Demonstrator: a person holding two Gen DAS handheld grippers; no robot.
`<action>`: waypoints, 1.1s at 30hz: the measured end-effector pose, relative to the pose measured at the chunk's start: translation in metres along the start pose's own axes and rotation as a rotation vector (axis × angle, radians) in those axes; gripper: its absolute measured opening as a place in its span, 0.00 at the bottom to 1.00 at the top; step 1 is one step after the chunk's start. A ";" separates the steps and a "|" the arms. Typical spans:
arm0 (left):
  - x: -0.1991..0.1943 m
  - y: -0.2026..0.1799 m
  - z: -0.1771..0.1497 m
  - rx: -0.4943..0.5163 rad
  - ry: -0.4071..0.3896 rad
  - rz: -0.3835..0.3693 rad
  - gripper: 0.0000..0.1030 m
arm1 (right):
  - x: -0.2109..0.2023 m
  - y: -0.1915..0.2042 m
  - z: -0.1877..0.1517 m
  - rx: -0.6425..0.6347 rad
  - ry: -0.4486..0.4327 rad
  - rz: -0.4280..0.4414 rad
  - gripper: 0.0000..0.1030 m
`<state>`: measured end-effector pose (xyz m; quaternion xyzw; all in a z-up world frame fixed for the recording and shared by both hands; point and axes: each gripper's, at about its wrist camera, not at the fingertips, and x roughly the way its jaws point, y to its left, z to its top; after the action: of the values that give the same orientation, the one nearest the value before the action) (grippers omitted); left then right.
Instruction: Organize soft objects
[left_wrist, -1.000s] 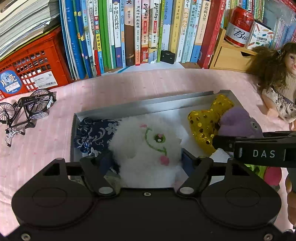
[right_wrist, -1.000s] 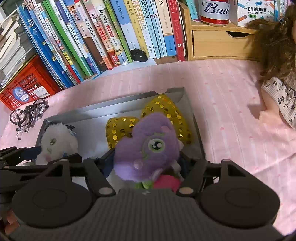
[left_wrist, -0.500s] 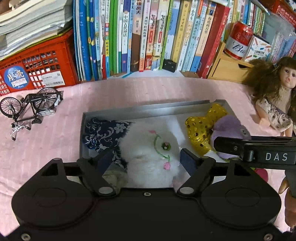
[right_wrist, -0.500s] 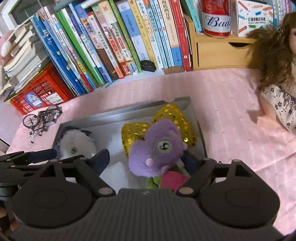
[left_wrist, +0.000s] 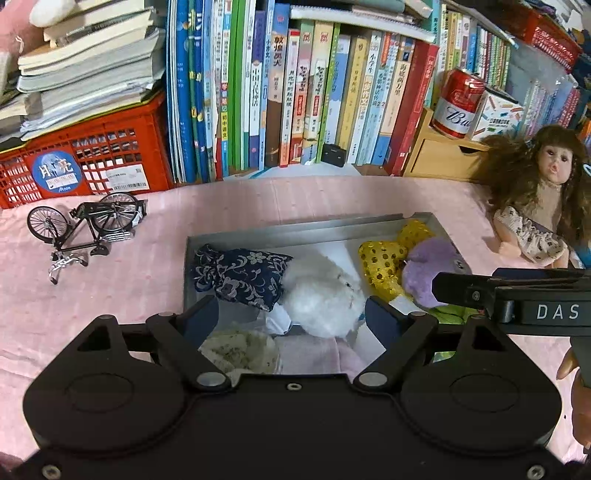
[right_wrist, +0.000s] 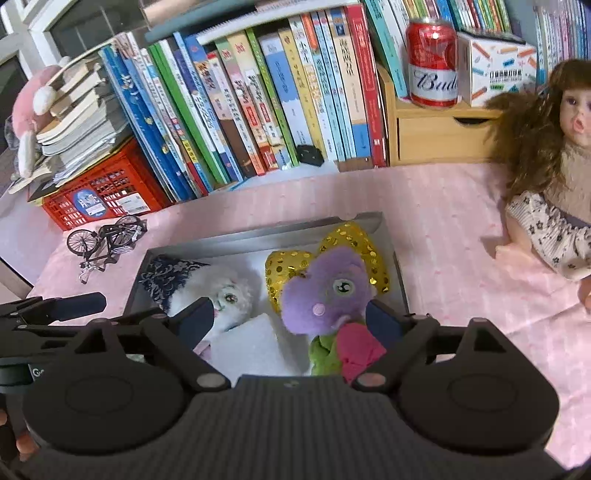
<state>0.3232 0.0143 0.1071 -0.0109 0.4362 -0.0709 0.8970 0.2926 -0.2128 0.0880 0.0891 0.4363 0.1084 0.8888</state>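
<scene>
Left hand-held gripper (left_wrist: 291, 314) opening, white plush (left_wrist: 321, 291) lying loose between its jaws; right hand-held gripper (right_wrist: 290, 319) opening over purple plush (right_wrist: 325, 295), probably clear of it. Both toys sit in grey tray (right_wrist: 258, 238), centre frame. Release step; next, fetch another soft item, maybe the doll (right_wrist: 546, 166) at right.

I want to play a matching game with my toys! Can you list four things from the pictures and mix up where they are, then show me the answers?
Things:
1. white fluffy toy
2. red can
3. toy bicycle
4. doll

Places:
A. on the pink cloth in front of the red crate
B. in the grey tray, beside the blue flowered pouch
C. on the pink cloth, right of the tray
D. on top of the small wooden drawer

Pairs: 1-B, 2-D, 3-A, 4-C
</scene>
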 end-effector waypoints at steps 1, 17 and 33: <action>-0.004 0.000 -0.001 -0.001 -0.008 0.000 0.83 | -0.004 0.001 -0.001 -0.007 -0.011 -0.004 0.93; -0.078 -0.008 -0.037 0.030 -0.167 0.016 0.84 | -0.068 0.023 -0.035 -0.125 -0.197 -0.021 1.00; -0.130 -0.025 -0.097 0.062 -0.280 -0.018 0.86 | -0.127 0.031 -0.101 -0.227 -0.398 -0.049 1.00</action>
<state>0.1644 0.0112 0.1507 0.0032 0.3044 -0.0904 0.9482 0.1330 -0.2115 0.1311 -0.0025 0.2396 0.1153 0.9640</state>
